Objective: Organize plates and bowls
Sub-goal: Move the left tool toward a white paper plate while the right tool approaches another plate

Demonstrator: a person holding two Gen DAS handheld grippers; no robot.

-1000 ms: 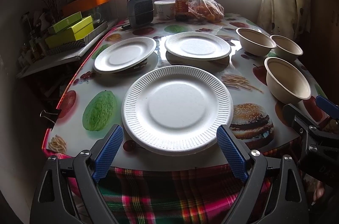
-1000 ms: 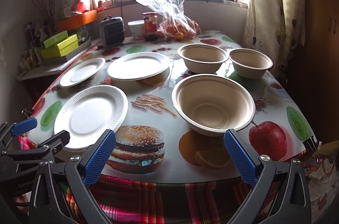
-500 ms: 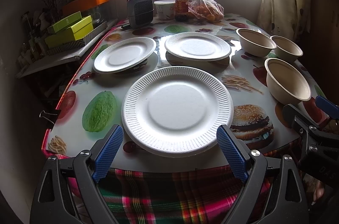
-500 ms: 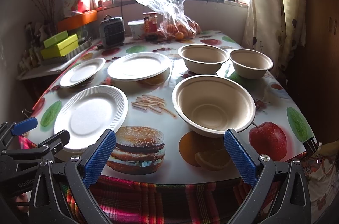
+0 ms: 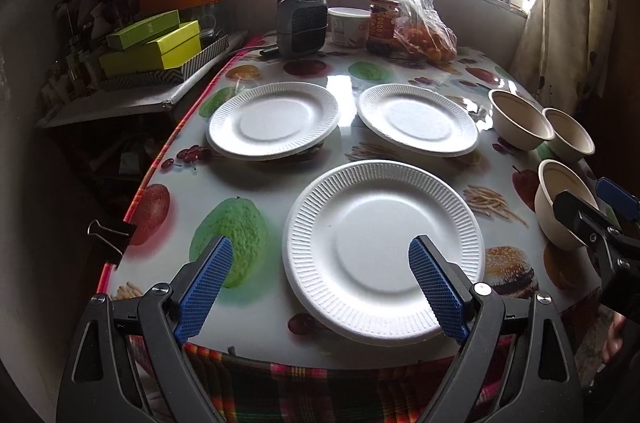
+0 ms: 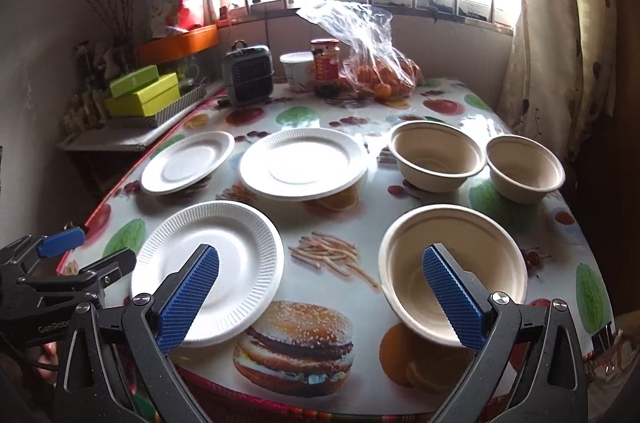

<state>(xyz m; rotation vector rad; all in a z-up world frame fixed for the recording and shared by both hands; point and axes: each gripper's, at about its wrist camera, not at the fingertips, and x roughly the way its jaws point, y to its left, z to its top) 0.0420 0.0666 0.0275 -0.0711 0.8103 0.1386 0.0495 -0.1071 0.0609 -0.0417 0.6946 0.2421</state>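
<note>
Your left tool gapes wide and holds nothing, the nearest plate just ahead under its right finger. Your right tool is equally wide and empty, its right finger over the closest bowl on the desk.

Two black grippers with blue pads

We see on the left gripper and right gripper black plastic arms, silver screws, blue textured fingers (white "GenRobo" lettering on one body).
</note>
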